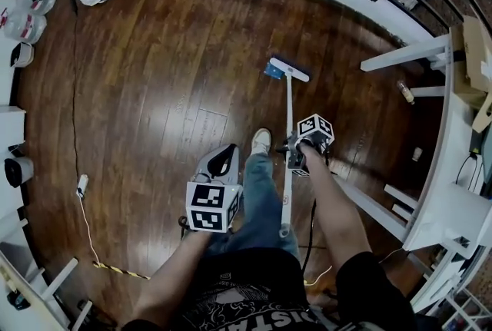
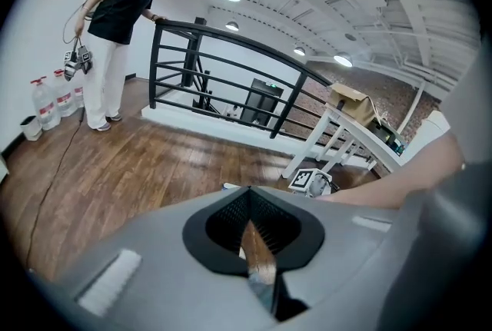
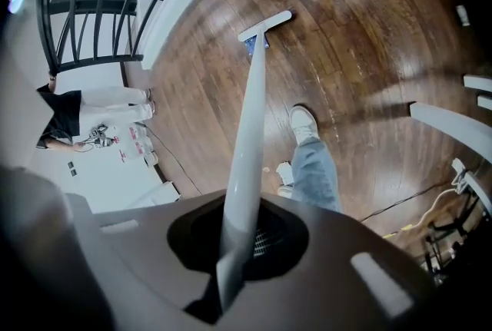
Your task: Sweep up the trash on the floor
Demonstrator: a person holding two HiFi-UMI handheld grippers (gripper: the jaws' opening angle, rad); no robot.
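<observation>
Evidently early. Clamping broom (image 1: 289,122) shaft in right gripper (image 3: 231,268), head down on floor (image 1: 154,91) at 12 o'clock, touching blue scrap (image 1: 266,71). Pinching dustpan (image 1: 217,162) in left gripper (image 2: 257,276), close in at 11 o'clock, apparently raised. Remaining, likely: lowering dustpan, sweeping scrap in.

**Dark plank floor, scattered with odds and ends**

The glossy wooden floor (image 1: 177,53) filled most of the head view. A white broom head (image 1: 289,69) rested on it at upper centre, a blue scrap (image 1: 274,71) touching its left end. A thin cable (image 1: 74,91) ran down the left side to a white plug (image 1: 81,184). A small bottle (image 1: 405,92) lay at right, and water jugs (image 1: 23,24) stood at upper left.
</observation>
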